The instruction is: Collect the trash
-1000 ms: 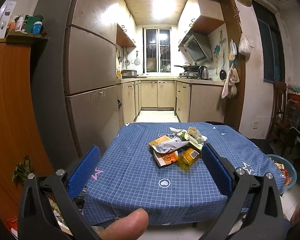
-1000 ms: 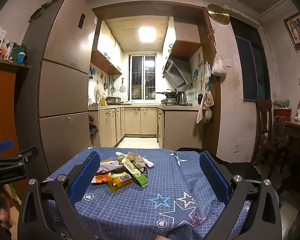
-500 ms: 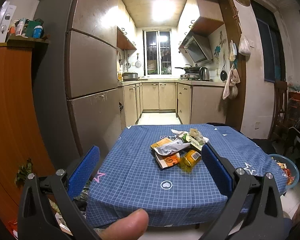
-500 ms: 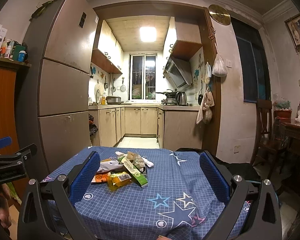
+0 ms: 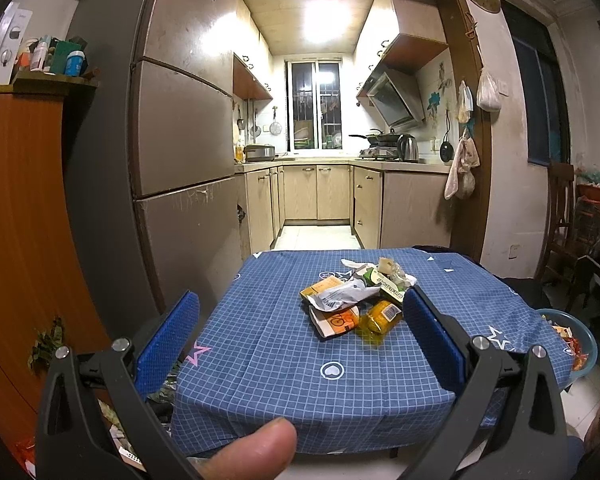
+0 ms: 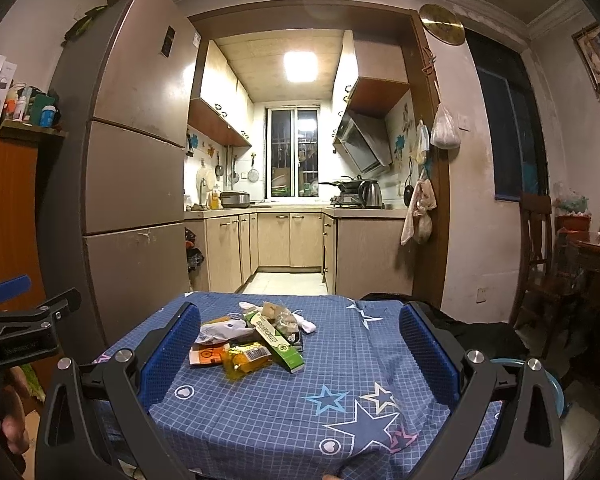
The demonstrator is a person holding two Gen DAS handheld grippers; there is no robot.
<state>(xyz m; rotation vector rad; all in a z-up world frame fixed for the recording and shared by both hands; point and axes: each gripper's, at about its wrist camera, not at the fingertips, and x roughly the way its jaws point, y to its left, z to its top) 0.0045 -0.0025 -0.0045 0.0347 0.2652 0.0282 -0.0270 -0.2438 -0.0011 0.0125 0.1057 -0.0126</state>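
Note:
A heap of trash (image 5: 354, 300) lies in the middle of a small table under a blue checked cloth (image 5: 268, 344): a yellow packet (image 5: 382, 314), an orange-and-white carton (image 5: 336, 322), a crumpled silver wrapper, a green box (image 6: 278, 340). My left gripper (image 5: 300, 336) is open, held short of the table's near edge, nothing between its blue pads. My right gripper (image 6: 300, 344) is open too, above the near side of the cloth (image 6: 340, 392), with the trash heap (image 6: 252, 340) ahead and left. The left gripper's body (image 6: 20, 328) shows at the left of the right wrist view.
A tall fridge (image 5: 172, 140) and a wooden cabinet (image 5: 16, 240) stand left of the table. A blue basin (image 5: 572, 340) with wrappers sits low at the table's right. Wooden chairs (image 6: 540, 264) and a side table are on the right. The kitchen opens behind.
Both grippers have risen or tilted slightly, so the table sits a little lower in both views. The trash has not moved and both grippers stay open.

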